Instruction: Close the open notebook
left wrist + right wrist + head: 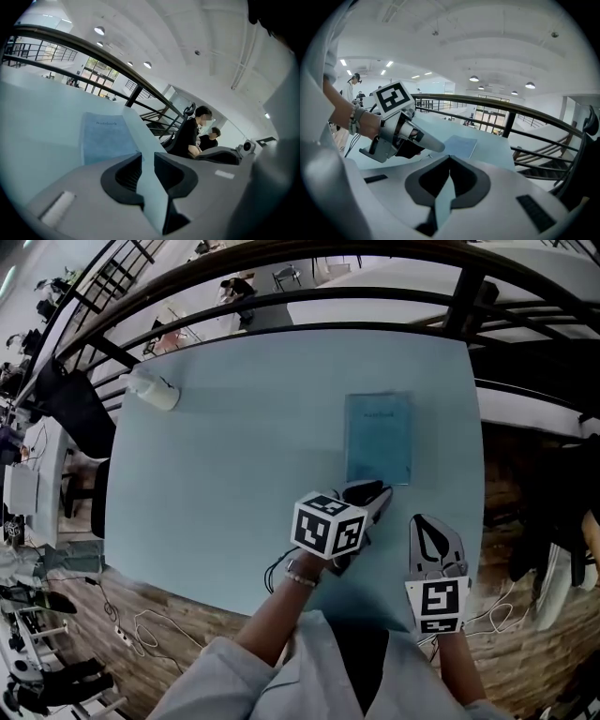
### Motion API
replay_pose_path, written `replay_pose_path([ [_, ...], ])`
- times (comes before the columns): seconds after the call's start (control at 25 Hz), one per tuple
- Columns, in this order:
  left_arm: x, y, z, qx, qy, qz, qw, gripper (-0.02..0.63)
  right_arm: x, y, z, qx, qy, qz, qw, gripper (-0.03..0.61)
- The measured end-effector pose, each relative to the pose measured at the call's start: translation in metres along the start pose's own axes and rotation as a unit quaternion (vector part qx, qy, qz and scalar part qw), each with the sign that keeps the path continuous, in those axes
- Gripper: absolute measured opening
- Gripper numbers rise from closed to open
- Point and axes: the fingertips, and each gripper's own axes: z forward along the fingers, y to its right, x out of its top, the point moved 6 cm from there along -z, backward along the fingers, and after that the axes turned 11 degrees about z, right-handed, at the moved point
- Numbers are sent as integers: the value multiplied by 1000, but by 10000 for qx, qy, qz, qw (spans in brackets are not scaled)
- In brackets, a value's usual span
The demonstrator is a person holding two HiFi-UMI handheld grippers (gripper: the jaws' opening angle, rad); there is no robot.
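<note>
A: Well, starting with anything able to hold things?

B: Can only point at a small white object (155, 390) near the ten o'clock corner of the pale blue table (234, 456). Too small to tell whether hollow, or what sits inside.

A: And about the notebook (378, 437)?

B: Lying flat at about one o'clock from the middle of the table, well apart from the white object. Closed already, blue cover facing up, long edges running from six to twelve o'clock. Carries one short printed word near the far end of the cover, readable as "Notebook" in the left gripper view. Looks thin, with clean straight corners.

A: Then the left gripper (370, 491)?

B: Placed at six o'clock of the notebook, tips just beside its near edge. Cannot tell whether touching the cover. Released, jaws standing apart, with only bare table showing in the gap.

A: And the right gripper (424, 524)?

B: Found at five o'clock of the notebook, near the six o'clock edge of the table, apart from the book. Clenched, tips pressed together, gripping nothing.

A: Beyond the table?

B: Just a black railing (309, 296) curving past at twelve o'clock.
</note>
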Motion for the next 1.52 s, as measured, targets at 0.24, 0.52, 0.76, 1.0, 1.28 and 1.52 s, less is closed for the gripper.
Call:
replay_pose_path([
  [0.24,19,16,-38,107,395,396,9984,81,22,-9,-11,69,305,64,9995,2],
  [0.52,32,28,-83,207,903,827,9923,55,50,-17,-23,72,793,67,9968,2],
  [0.76,45,37,-116,317,1302,1074,9851,31,79,-22,-35,63,1222,15,9925,2],
  [1.0,58,47,-145,437,1596,1288,9778,9,89,-29,-46,56,1449,80,9894,2],
  [1.28,72,48,-181,581,1906,1420,9696,5,98,-40,-50,135,1563,113,9876,2],
  [1.52,78,49,-203,806,2028,1552,9635,5,108,-52,-57,231,1590,37,9870,2],
])
